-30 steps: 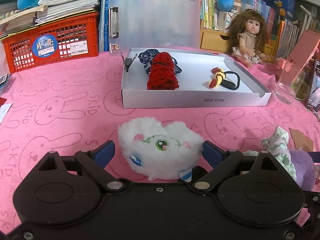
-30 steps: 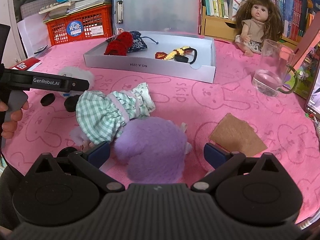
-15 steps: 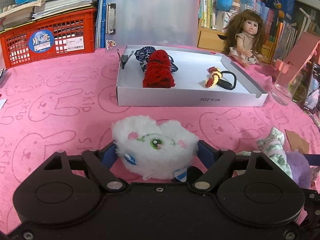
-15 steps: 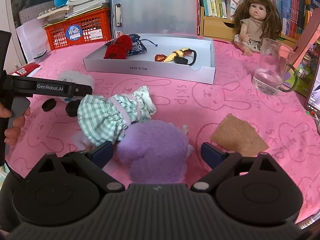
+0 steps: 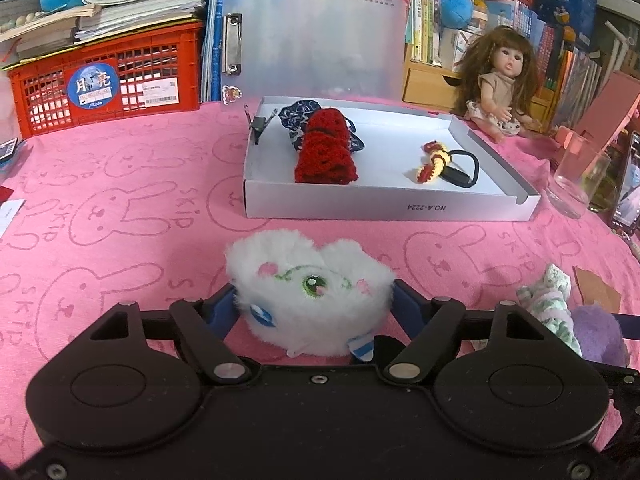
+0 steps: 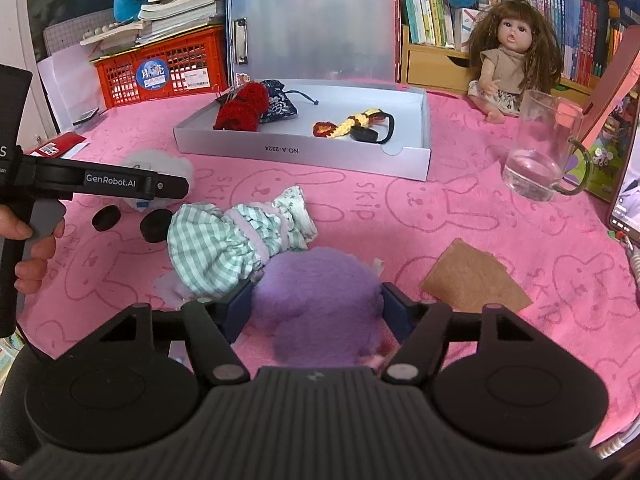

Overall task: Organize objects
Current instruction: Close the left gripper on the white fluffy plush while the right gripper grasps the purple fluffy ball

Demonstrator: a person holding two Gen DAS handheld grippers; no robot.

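A white fluffy plush (image 5: 308, 284) with an embroidered green eye lies on the pink cloth. My left gripper (image 5: 314, 306) straddles it, jaws closing, blue pads pressed into the fur on both sides. A purple plush (image 6: 320, 280) lies joined to a green checked dress (image 6: 224, 248). My right gripper (image 6: 316, 310) is closing on it, pads touching its flanks. Beyond both stands a white box (image 5: 384, 210) holding a red crochet piece (image 5: 326, 156), a dark blue pouch (image 6: 280, 102) and a black hair tie (image 5: 460, 172).
A brown card scrap (image 6: 472, 280) lies right of the purple plush. A glass mug (image 6: 536, 152) and a phone (image 6: 626, 200) stand at the right edge. A doll (image 5: 500, 88), a clipboard (image 5: 316, 40) and a red crate (image 5: 108, 80) line the back.
Both grippers' jaws have drawn in: the left onto the white plush, the right onto the purple plush. Neither hand has shifted noticeably.
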